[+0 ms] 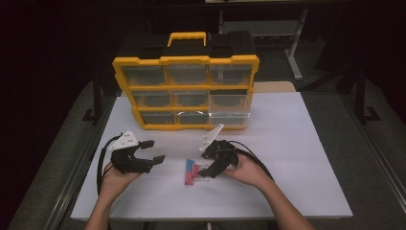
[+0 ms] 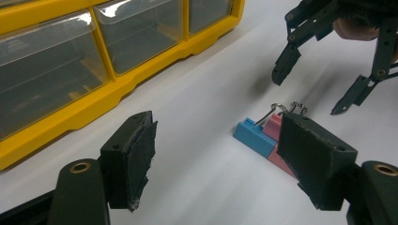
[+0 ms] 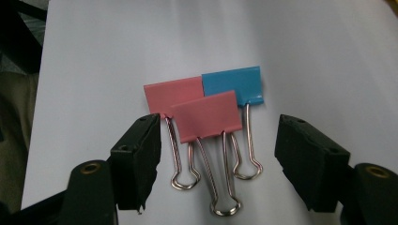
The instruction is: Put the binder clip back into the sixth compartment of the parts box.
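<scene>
Binder clips (image 3: 206, 110) lie mid-frame between the wide-open, empty right gripper (image 3: 218, 164); closing comes next. Left gripper (image 1: 152, 151) gapes empty.

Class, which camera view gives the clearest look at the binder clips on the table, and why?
The right gripper view: the binder clips, two pink and one blue, lie between its open jaws with their wire handles plain. The left gripper view shows them partly hidden behind a jaw; the high view shows a small pink and blue patch beside the right gripper.
</scene>
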The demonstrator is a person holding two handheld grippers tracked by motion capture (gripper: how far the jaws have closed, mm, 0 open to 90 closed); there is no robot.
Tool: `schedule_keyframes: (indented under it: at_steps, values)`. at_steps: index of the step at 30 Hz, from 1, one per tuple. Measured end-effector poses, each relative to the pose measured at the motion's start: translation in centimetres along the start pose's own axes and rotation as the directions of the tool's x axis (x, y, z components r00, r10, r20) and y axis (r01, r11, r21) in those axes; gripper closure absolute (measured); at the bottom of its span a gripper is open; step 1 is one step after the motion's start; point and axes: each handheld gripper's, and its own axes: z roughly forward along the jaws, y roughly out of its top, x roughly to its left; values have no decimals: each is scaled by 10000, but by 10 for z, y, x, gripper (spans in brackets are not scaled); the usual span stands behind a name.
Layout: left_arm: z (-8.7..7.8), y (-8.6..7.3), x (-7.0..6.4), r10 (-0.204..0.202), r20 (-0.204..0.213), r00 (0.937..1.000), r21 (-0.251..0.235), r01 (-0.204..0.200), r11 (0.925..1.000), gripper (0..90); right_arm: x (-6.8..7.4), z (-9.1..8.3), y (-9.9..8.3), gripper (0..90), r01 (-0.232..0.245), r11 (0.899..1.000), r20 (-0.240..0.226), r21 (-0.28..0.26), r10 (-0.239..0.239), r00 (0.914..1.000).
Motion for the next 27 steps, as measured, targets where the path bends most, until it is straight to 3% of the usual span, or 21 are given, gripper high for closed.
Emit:
schedule_keyframes:
  at_steps: [13, 18, 27]
  values:
    - [0, 0, 0, 103, 76, 9999, 21, -103, 9999, 274, 5, 22, 11, 352, 454, 9974, -357, 559, -434, 9984]
    - [0, 0, 0, 41, 77, 10000, -29, -41, 10000, 274, 6, 30, 12, 367, 873, 9929, -279, 807, -853, 9960]
    - [0, 1, 1, 12, 56, 10000, -45, -12, 10000, 274, 4, 35, 12, 442, 1119, 9889, -206, 974, -1104, 9937]
